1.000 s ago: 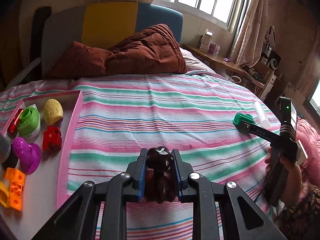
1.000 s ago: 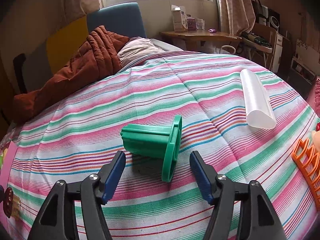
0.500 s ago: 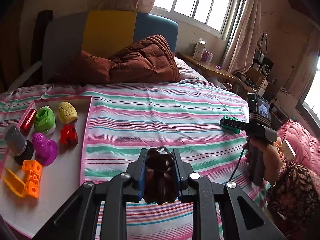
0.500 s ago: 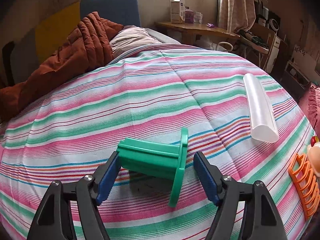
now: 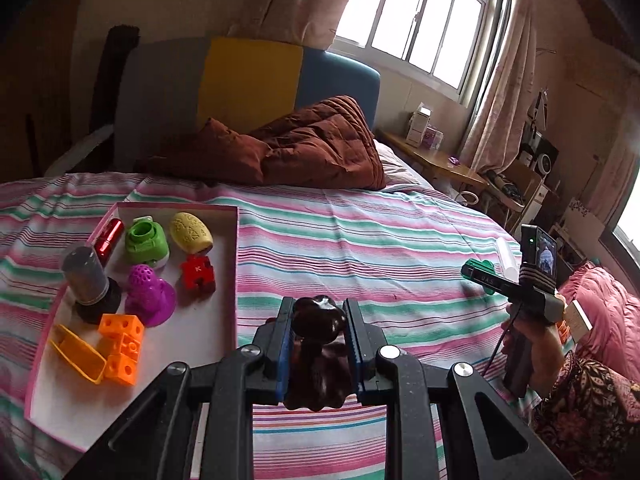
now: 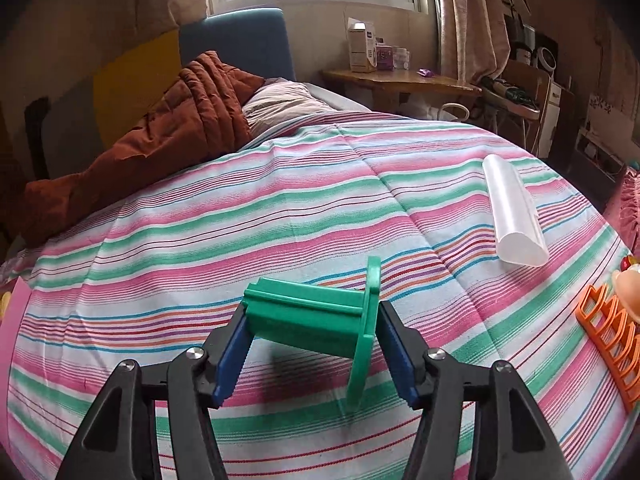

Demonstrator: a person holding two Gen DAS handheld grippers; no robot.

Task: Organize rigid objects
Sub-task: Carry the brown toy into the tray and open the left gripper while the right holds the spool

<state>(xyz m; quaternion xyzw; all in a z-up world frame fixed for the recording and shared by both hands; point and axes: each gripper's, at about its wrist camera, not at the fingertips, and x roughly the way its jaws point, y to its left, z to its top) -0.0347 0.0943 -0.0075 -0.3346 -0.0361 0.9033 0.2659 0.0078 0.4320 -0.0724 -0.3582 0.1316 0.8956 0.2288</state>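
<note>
My left gripper [image 5: 318, 316] is shut on a dark brown lumpy toy [image 5: 318, 354] and holds it above the striped bed, just right of the pink tray [image 5: 234, 264]. The tray holds several toys, among them a green cup [image 5: 145, 240], a yellow egg [image 5: 190, 232], a red block [image 5: 197, 273], a purple piece [image 5: 150, 294] and orange blocks [image 5: 120, 344]. My right gripper [image 6: 312, 326] is shut on a green flanged spool [image 6: 320, 320], lifted off the bed; it also shows in the left wrist view [image 5: 478, 274].
A clear plastic tube [image 6: 510, 216] lies on the bed at the right. An orange rack [image 6: 612, 340] sits at the bed's right edge. A brown quilt [image 5: 304, 148] is heaped at the headboard. A wooden side table [image 6: 400, 80] stands beyond.
My right gripper closed around the green spool and raised it off the bed. My left gripper rose and pulled back with the brown toy, so more of the tray shows.
</note>
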